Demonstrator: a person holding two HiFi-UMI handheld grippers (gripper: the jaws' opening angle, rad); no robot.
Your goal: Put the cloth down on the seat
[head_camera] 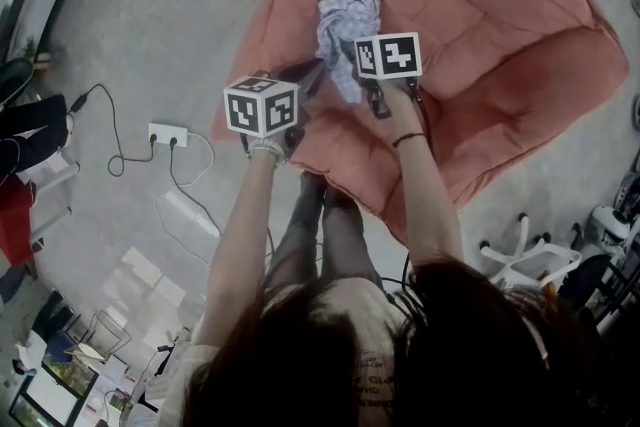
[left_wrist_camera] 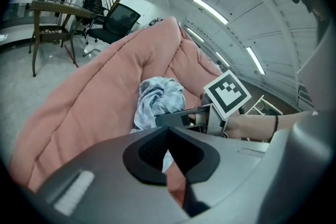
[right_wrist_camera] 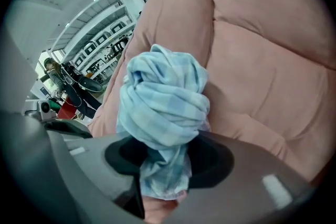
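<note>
Head view shows, closest in, the person's left forearm [head_camera: 240,235] and right forearm [head_camera: 425,195] reaching forward, with a dark band [head_camera: 408,139] round the right wrist. Each arm ends in a gripper topped by a marker cube. The left cube [head_camera: 261,105] and the right cube [head_camera: 388,55] bear black-and-white square patterns, the only print that can be made out.

The left gripper [head_camera: 308,73] points at the lower end of the cloth [head_camera: 348,20]. In its own view its jaws stand almost together, with a thin strip of pale fabric in the slit between them. The right gripper [head_camera: 355,65] is just beside it. In the right gripper view its jaws stand moderately apart and pinch the cloth's hanging tail, which fills the gap, while the knotted bulk swells out past the tips.

The cloth is pale blue check, bunched into a ball, and sits against the middle of the pink padded seat [head_camera: 480,25]. Whether its weight is fully on the cushion cannot be told.

On the grey floor [head_camera: 180,5] lies a white power strip [head_camera: 167,134] with cables, and a white frame on castors [head_camera: 530,260] stands at the right. Farthest off, the left gripper view shows a black office chair [left_wrist_camera: 116,21] and a wooden table [left_wrist_camera: 52,8].
</note>
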